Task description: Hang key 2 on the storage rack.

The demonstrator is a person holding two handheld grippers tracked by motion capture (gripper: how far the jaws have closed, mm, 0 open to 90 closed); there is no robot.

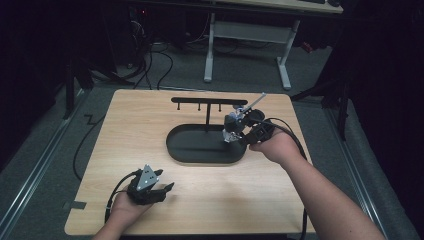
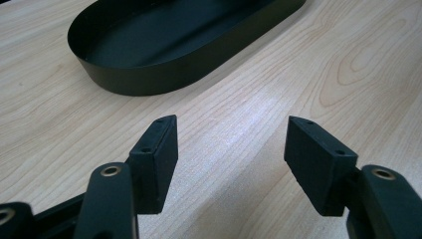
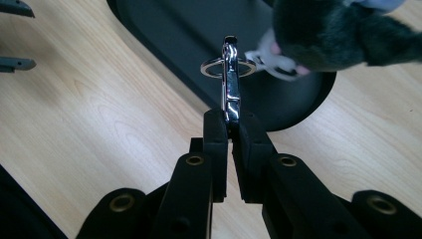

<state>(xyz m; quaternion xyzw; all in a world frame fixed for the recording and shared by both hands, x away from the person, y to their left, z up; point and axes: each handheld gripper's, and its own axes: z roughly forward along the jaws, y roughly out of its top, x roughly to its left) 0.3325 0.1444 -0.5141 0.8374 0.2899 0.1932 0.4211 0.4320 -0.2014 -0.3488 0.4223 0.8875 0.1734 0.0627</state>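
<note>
Pinching the metal clasp (image 3: 230, 84) in our right gripper (image 3: 229, 115), we kept the plush keychain (image 3: 328, 32) hanging free for the rack (image 1: 209, 101); our left gripper (image 2: 231, 149) rested open-jawed, empty, on the table (image 2: 74, 124).

Open hand-held gripper (image 2: 231, 157) facing black tray (image 2: 149, 74)

Light wood tabletop (image 1: 150, 120) on grey carpet floor (image 1: 50, 135). Loose black cables (image 1: 150, 65) trail on the floor behind it. White-legged desk frame (image 1: 247, 37) stands further back. Metal rails (image 1: 35, 175) run along both sides. Surroundings dark, details there unreadable.
</note>
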